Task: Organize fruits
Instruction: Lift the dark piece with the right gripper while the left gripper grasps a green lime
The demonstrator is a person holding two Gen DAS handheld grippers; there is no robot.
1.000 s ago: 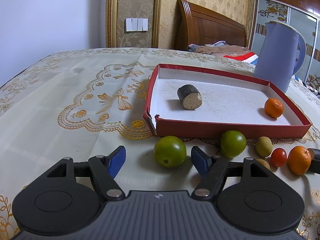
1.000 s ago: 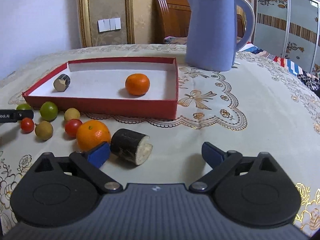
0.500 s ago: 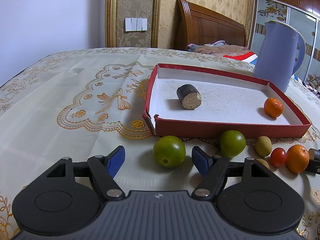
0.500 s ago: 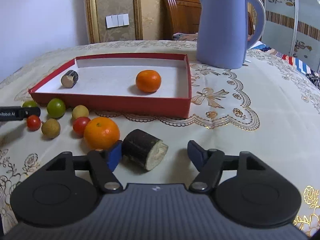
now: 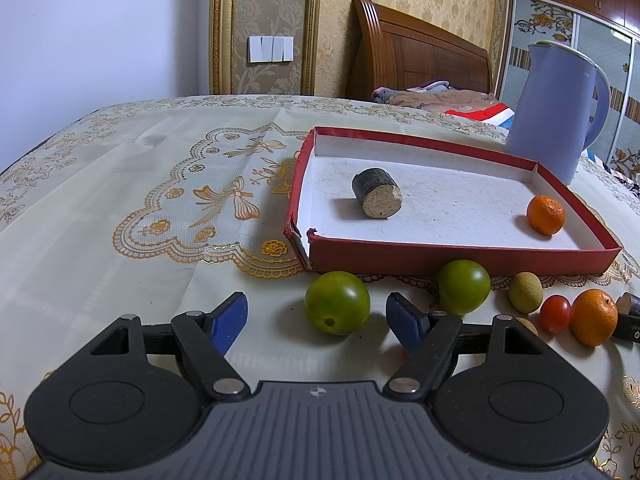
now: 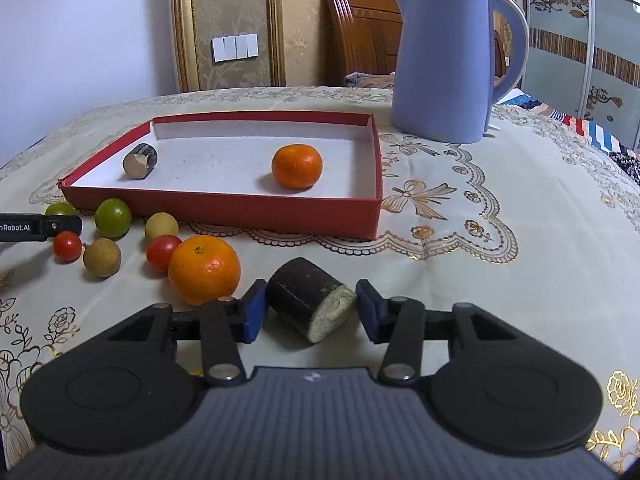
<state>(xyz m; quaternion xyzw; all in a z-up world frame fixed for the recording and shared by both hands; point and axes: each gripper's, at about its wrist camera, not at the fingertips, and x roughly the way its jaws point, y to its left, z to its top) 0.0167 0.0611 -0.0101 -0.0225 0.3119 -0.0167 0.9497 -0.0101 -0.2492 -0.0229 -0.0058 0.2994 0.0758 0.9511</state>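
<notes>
A red tray [image 5: 460, 256] [image 6: 224, 206] holds a dark sugarcane piece [image 5: 377, 199] [image 6: 140, 161] and a tangerine [image 5: 545, 215] [image 6: 297, 166]. In front of it lie green fruits, cherry tomatoes, longans and a second tangerine [image 6: 204, 269] [image 5: 593, 317]. My left gripper [image 5: 318, 318] is open, with a green fruit [image 5: 337, 303] just ahead between its fingers. My right gripper [image 6: 310, 312] is open around a second sugarcane piece [image 6: 310, 304] lying on the cloth; the pads stand close to it on both sides, apart from it.
A blue kettle [image 6: 448, 64] [image 5: 556, 108] stands behind the tray's right end. The table has an embroidered cream cloth [image 5: 140, 200]. The left gripper's finger [image 6: 38, 227] shows at the left edge of the right wrist view. A wooden headboard stands behind the table.
My right gripper has moved forward and left, and its fingers have narrowed around the sugarcane piece. My left gripper has barely moved.
</notes>
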